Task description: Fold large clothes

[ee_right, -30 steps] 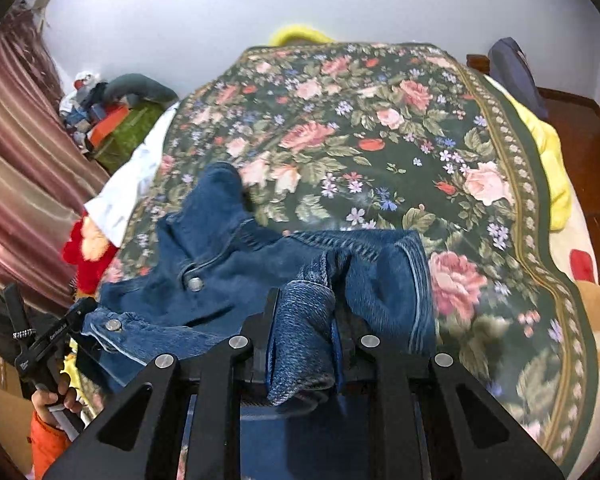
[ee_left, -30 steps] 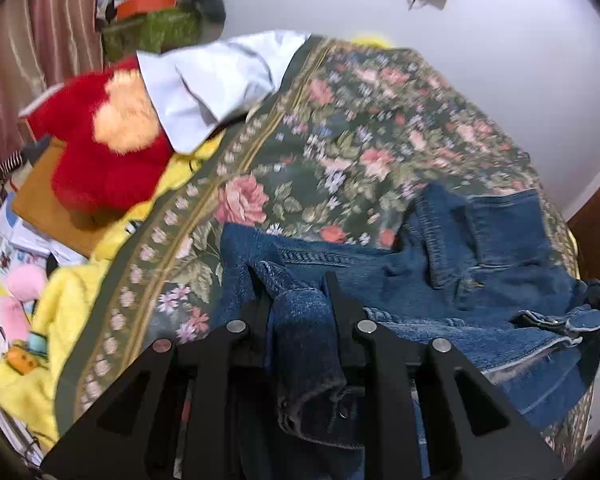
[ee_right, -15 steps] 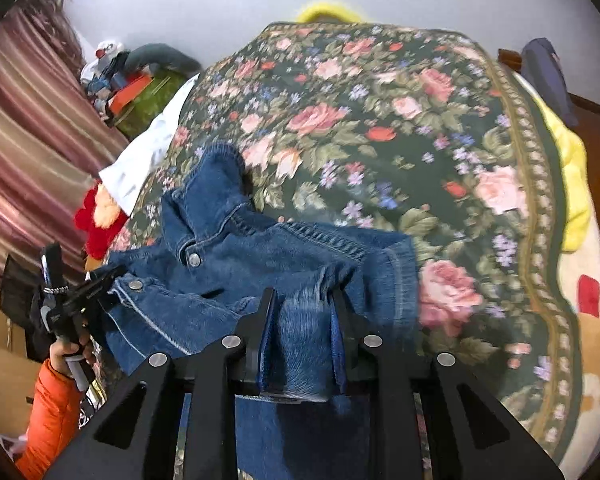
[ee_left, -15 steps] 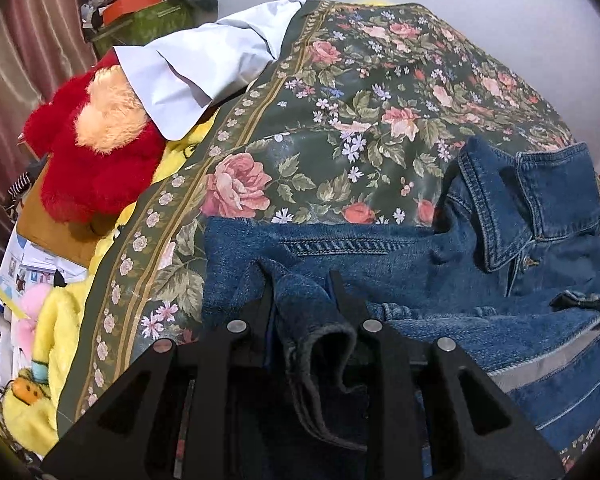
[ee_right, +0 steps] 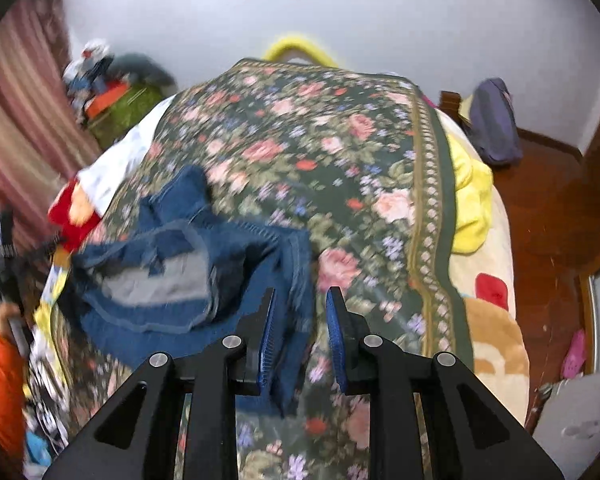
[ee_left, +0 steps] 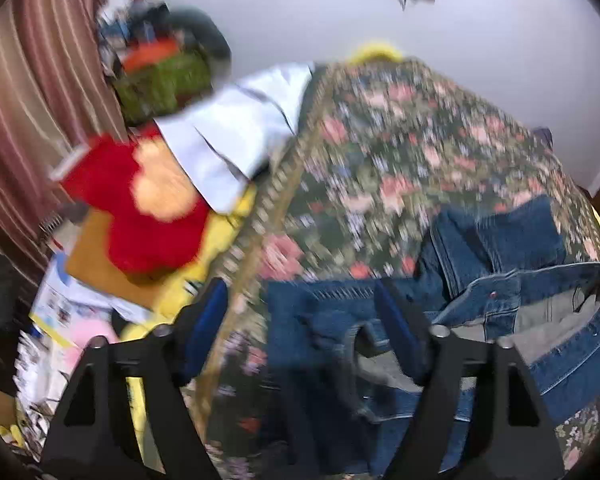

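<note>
A blue denim jacket [ee_left: 500, 248] lies crumpled on the floral bedspread [ee_left: 400, 152], one flap turned over so its grey lining [ee_left: 552, 324] shows. My left gripper [ee_left: 300, 320] hovers over the jacket's near edge. Its jaws are opening wide, and the cloth lies below them, not pinched. In the right wrist view the jacket [ee_right: 172, 240] spreads to the left. My right gripper [ee_right: 300, 320] stays narrow, with a hanging fold of denim between its blue pads [ee_right: 266, 340], against the left one. This view is blurred.
A red plush toy [ee_left: 140, 208] and a white cloth [ee_left: 236, 148] sit at the bed's left edge, with papers and a green bag [ee_left: 160, 84] beyond. A yellow blanket [ee_right: 472, 200] hangs off the right side. An orange sleeve [ee_right: 0, 372] shows at far left.
My left gripper opened, let go of the denim fold and rose. The right gripper lifted and shifted right with its cloth. The jacket's flap turned over, showing grey lining.
</note>
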`<state>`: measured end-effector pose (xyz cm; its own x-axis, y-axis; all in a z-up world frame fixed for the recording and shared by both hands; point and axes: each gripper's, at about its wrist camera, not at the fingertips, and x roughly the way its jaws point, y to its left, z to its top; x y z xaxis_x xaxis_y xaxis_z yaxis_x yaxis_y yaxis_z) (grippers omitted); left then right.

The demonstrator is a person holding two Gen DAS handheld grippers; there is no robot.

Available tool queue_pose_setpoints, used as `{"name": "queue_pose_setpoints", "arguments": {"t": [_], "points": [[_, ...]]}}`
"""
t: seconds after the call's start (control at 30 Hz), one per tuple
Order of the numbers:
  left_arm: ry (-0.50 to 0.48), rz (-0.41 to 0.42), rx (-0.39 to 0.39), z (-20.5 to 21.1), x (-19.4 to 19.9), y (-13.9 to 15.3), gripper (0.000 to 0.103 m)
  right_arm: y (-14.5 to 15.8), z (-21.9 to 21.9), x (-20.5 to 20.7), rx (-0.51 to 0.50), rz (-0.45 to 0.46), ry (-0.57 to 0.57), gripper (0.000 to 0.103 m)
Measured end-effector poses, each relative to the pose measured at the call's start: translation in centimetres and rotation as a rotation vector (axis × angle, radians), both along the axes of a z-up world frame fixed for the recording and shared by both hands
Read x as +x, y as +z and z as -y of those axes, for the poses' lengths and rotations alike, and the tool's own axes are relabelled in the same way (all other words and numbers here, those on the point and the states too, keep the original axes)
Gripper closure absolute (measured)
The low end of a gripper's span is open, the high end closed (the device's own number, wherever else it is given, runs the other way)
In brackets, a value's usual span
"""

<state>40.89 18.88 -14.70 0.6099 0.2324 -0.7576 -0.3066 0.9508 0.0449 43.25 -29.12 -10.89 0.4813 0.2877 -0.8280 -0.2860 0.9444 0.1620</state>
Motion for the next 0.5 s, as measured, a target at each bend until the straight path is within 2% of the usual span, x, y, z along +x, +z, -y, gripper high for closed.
{"name": "queue_pose_setpoints", "arguments": {"t": [0.1, 0.23, 0.4, 0.5], "points": [[-0.055, -0.010, -0.009, 0.4, -1.5, 0.8, 0.026, -0.8, -1.8, -1.5, 0.006, -0.007, 0.053, 0.083], [-0.165, -0.068, 0.014, 2.7, -3.8, -0.6, 0.026, -2.1, -4.1, -2.7, 0.011, -0.030, 0.112, 0.083], [-0.274, -0.159, 0.014, 6.4, -6.0, -5.1, 0.026, -4.2, -6.5, -3.8, 0.019, -0.027, 0.161, 0.083], [-0.309, -0.203, -0.003, 8.2, -5.7, -7.8, 0.026, -5.9, -8.1, -3.4, -0.008, -0.063, 0.187, 0.083]]}}
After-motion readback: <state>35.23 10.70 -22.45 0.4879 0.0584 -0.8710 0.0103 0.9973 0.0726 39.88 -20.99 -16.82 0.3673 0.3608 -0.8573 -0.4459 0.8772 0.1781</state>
